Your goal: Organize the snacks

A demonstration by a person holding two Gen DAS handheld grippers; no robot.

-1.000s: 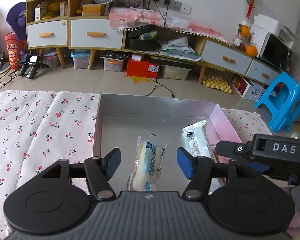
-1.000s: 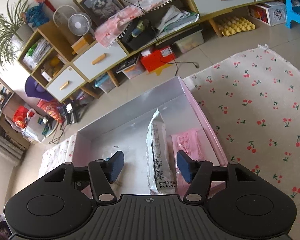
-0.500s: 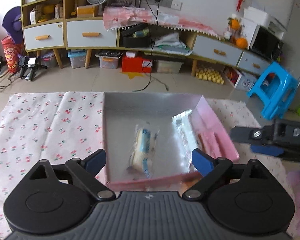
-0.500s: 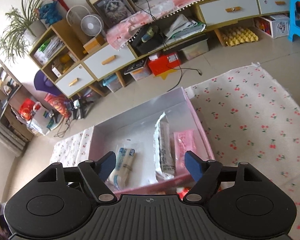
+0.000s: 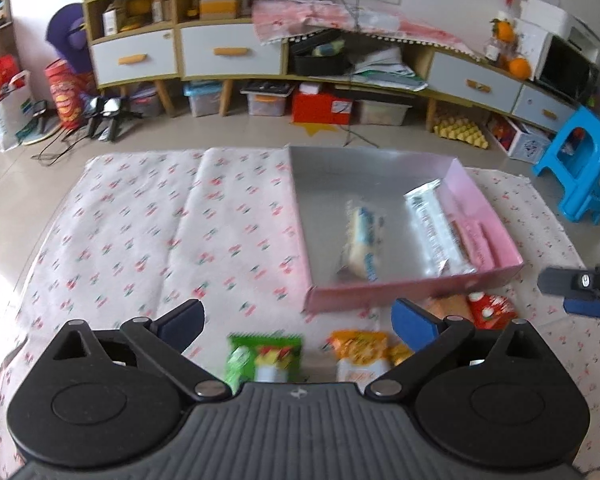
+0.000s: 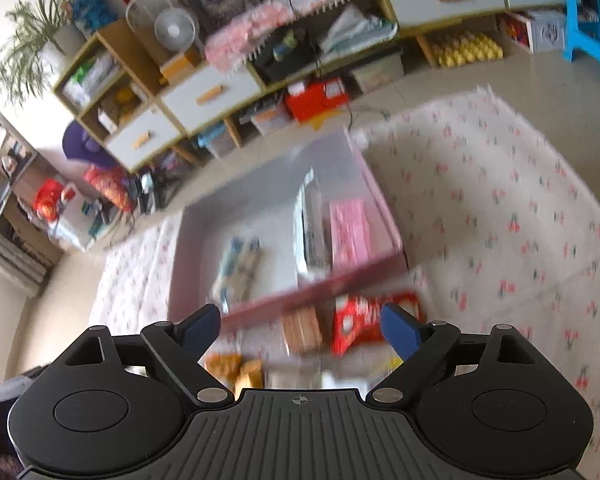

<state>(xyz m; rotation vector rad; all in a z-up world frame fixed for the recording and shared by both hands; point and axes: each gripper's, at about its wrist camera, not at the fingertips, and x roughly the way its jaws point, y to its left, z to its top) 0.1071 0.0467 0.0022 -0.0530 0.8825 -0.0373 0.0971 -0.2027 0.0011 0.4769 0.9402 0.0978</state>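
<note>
Left wrist view: my left claw (image 5: 296, 318) and right claw (image 6: 300, 322) have just been opening, both wide, empty; three snacks inside pink box (image 5: 412, 290).

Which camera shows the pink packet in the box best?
The right wrist view: the pink packet lies face-up by the box's right wall, though blurred. The left wrist view shows it as a foreshortened strip beside the silver wrapper.

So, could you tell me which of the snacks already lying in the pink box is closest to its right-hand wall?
The flat pink packet, which lies along the right wall of the pink box; the silver bar is beside it and the blue-and-white packet mid-box.
</note>
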